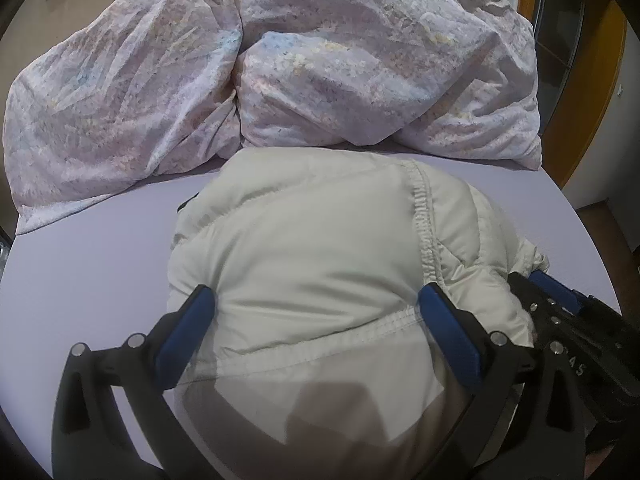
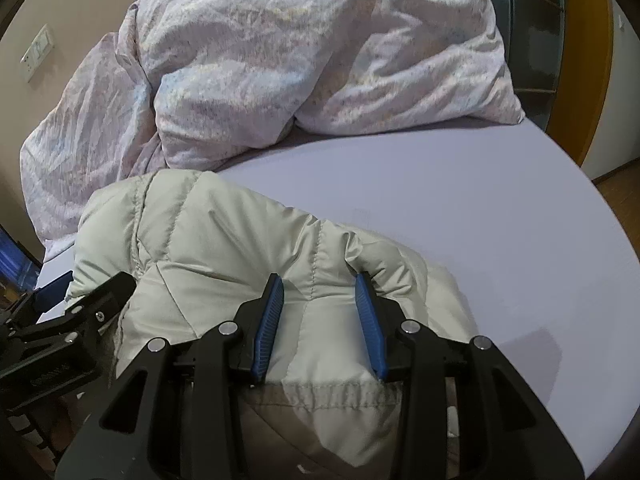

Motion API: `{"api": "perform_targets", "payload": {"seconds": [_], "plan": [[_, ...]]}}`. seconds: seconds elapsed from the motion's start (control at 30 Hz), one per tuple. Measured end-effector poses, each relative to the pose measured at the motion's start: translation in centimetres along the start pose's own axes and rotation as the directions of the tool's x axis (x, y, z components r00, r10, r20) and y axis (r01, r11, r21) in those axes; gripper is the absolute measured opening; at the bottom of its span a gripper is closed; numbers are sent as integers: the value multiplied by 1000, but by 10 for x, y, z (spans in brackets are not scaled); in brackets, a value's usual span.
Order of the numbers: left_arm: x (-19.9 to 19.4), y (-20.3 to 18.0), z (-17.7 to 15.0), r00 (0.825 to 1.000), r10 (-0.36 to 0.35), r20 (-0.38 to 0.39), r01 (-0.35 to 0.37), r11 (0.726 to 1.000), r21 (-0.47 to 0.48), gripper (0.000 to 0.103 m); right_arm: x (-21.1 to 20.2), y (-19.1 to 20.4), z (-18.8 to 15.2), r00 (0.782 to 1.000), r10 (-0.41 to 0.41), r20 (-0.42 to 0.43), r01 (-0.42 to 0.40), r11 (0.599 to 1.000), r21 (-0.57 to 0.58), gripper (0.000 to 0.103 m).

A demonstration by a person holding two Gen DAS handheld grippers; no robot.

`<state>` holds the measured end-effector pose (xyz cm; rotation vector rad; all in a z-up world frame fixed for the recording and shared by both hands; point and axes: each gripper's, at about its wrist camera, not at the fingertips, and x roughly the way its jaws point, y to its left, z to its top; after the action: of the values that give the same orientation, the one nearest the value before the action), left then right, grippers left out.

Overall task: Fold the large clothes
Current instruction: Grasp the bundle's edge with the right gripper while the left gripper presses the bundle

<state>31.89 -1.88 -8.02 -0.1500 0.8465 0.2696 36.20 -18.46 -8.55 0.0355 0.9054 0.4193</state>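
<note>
A cream puffy jacket (image 1: 312,256) lies bundled on the lilac bed sheet (image 1: 92,248). My left gripper (image 1: 316,300) is wide open, its blue-padded fingers astride the jacket's near part. My right gripper (image 2: 320,284) has its jaws partly closed, pinching a fold of the jacket (image 2: 224,232) between the blue pads. The right gripper also shows in the left wrist view (image 1: 560,304), at the jacket's right side. The left gripper shows at the left edge of the right wrist view (image 2: 72,304).
A crumpled floral duvet (image 1: 280,60) is heaped across the far side of the bed, also in the right wrist view (image 2: 280,60). The bed's right edge meets a wooden door frame (image 1: 600,80) and floor. A wall socket (image 2: 38,52) is at far left.
</note>
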Motion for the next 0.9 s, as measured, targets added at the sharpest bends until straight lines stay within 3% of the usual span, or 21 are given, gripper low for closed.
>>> {"api": "perform_targets", "payload": {"seconds": [0.9], "plan": [[10,-1,-14,996,14,92,-13,1000,-10,101,12,5,-18,997,-9,77,12,999,-38,40]]}}
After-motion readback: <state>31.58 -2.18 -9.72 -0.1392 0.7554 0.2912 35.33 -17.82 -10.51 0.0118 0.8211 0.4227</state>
